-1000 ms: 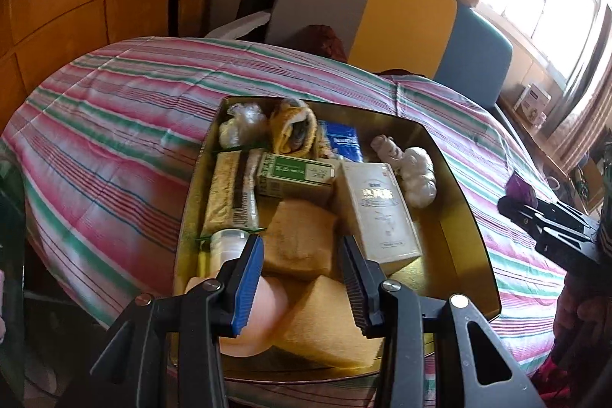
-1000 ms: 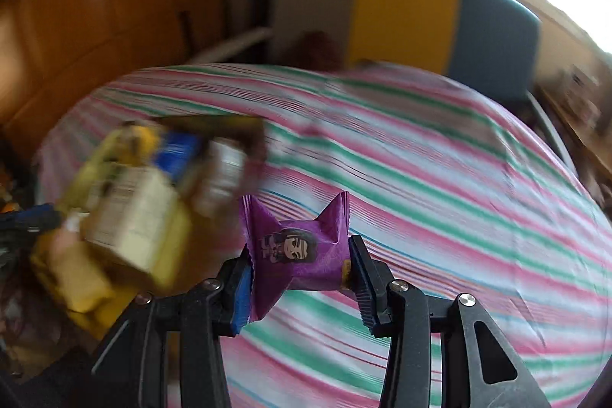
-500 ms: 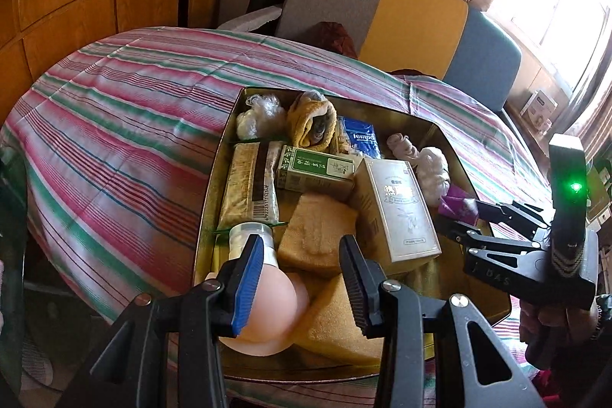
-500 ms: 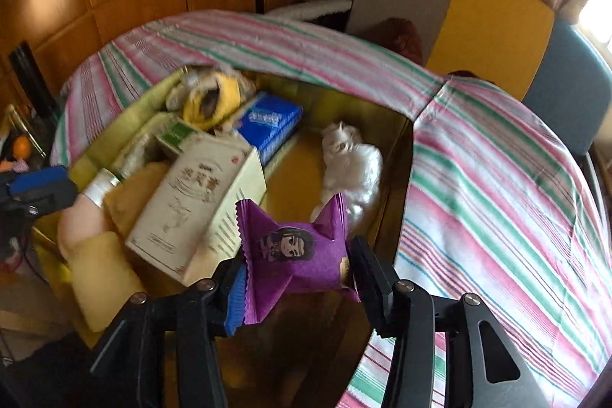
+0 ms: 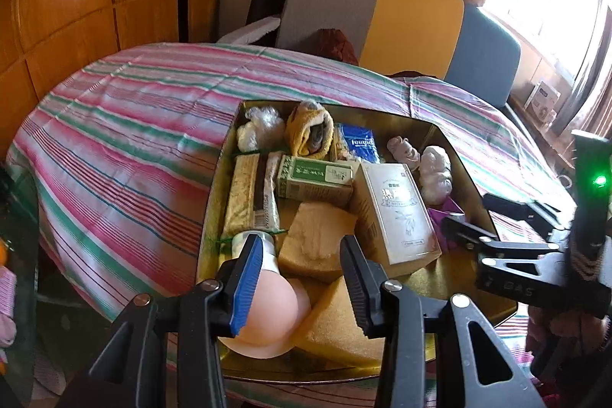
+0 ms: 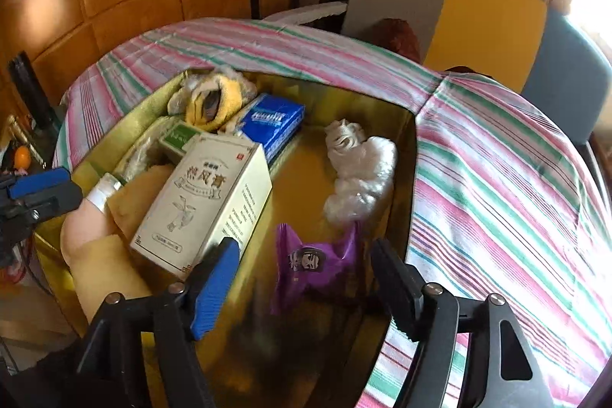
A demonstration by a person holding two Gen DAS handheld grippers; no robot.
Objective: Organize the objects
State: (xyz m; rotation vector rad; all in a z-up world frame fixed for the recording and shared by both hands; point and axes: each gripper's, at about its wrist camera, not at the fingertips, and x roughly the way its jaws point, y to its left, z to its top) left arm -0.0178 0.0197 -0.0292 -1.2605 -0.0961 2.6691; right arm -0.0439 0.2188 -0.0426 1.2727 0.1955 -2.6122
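Gold tray on striped cloth; all places given from the tray.

- Purple packet: inside, on bare floor near the right wall, blurred; between the pads of the right gripper, touching neither. Seen from the left wrist as a purple corner beside the cream box.
- Right gripper: over the near right part, jaws opening, packet free between them, nothing pressed.
- Left gripper: over the near left corner, jaws opening slightly, apart, nothing clamped; pink round bottle below and behind the blue pad.
- Cream box: centre, lying tilted on other goods.
- Green box: left of centre, behind the cream box.
- Blue packet: far centre.
- Yellow cloth roll: far left of centre.
- White wad: far right, just behind the purple packet.
- Sponges: near centre, a second at the near edge.
- Long tan pack: along the left wall.
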